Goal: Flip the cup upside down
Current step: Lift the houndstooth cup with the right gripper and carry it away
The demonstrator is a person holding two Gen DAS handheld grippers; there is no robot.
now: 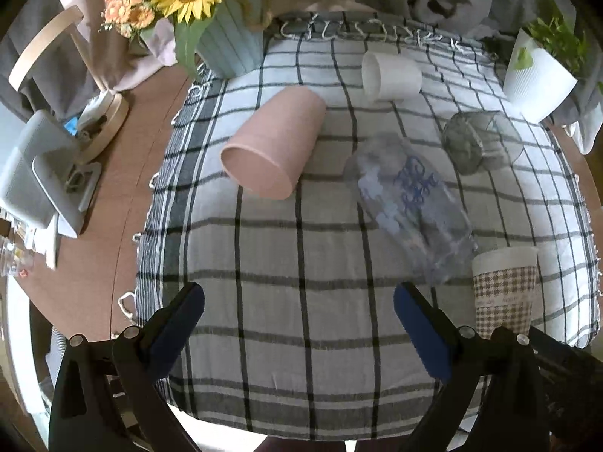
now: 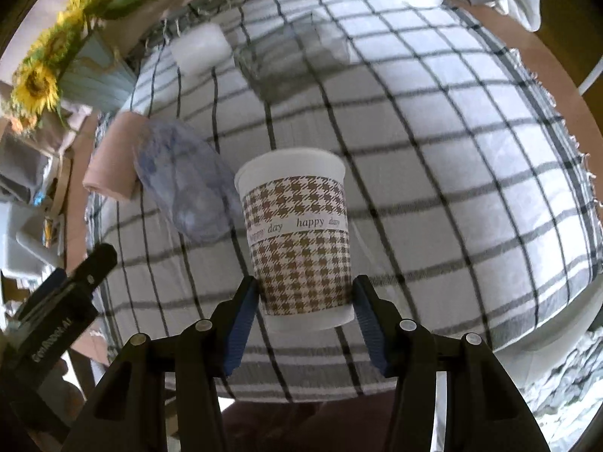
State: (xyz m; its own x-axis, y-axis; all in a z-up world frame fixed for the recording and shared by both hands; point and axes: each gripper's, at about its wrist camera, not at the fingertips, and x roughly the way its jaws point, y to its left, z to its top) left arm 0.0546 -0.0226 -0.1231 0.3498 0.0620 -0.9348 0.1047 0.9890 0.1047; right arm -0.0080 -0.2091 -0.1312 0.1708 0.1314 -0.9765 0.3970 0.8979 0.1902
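Observation:
A white paper cup with a brown houndstooth band [image 2: 297, 245] reading "happy day" sits between the blue pads of my right gripper [image 2: 306, 293], which is shut on its lower part. The cup stands upright, wide rim up, over the checked cloth [image 2: 452, 188]. It also shows in the left wrist view [image 1: 505, 286] at the right. My left gripper [image 1: 299, 301] is open and empty above the cloth's near part.
On the cloth lie a pink cup [image 1: 273, 143] on its side, a white cup [image 1: 390, 75] on its side, a clear plastic cup with blue print [image 1: 409, 203] and a grey glass cup [image 1: 476, 141]. A sunflower vase [image 1: 230, 37] and a white plant pot [image 1: 537, 79] stand at the back.

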